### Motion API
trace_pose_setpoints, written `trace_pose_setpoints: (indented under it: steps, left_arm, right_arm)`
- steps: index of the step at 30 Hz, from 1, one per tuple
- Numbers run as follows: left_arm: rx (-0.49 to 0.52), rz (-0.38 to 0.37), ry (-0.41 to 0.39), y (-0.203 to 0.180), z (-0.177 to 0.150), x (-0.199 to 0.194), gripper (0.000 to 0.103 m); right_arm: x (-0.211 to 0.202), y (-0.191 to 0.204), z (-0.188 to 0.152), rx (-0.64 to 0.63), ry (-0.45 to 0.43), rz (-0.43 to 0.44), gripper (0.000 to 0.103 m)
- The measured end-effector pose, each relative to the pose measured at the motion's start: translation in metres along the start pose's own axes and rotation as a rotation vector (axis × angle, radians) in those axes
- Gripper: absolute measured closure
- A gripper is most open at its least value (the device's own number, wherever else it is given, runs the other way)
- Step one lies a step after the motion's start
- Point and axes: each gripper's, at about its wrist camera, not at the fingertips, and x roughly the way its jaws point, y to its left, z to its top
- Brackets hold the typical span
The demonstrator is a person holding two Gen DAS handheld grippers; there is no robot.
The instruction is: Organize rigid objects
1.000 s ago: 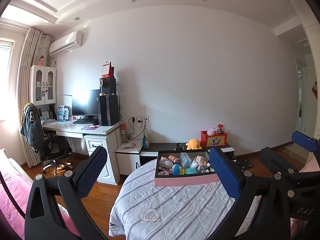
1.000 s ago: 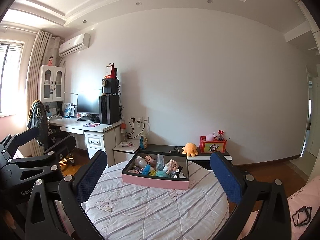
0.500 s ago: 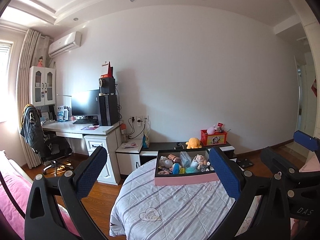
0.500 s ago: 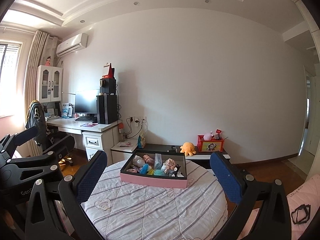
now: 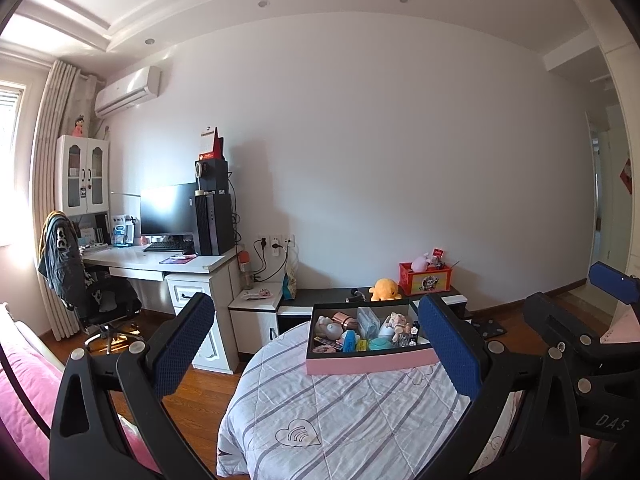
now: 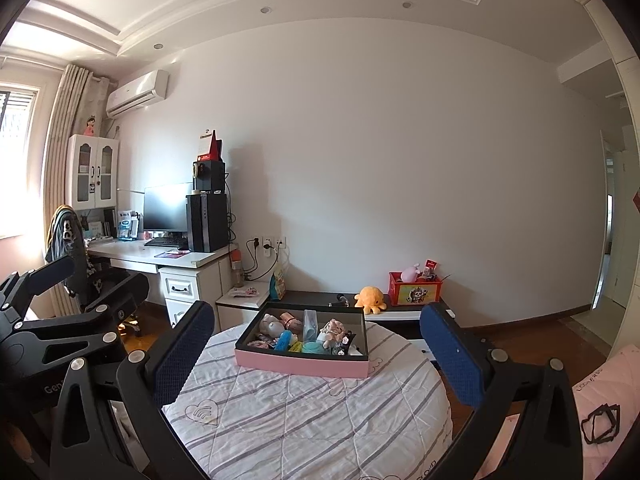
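Both grippers held wide and empty, well short of the toy box

The pink box (image 6: 302, 364) of figurines sits at the far edge of the quilted round table (image 6: 312, 420); a careless reach could shove it off. Left gripper (image 5: 316, 344) and right gripper (image 6: 316, 344) hover level, pointing forward

Black-framed hand-held gripper (image 5: 316, 352), blue textured pads (image 5: 182, 344), silver screws.
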Motion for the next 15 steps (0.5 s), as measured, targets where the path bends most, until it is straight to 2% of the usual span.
trace_pose_setpoints:
  steps: [15]
  left_arm:
    - [-0.001, 0.005, -0.006, 0.0011, -0.0014, 0.0008, 0.0]
  right_arm:
    - [0.0025, 0.0, 0.0001, 0.002, 0.004, 0.002, 0.0]
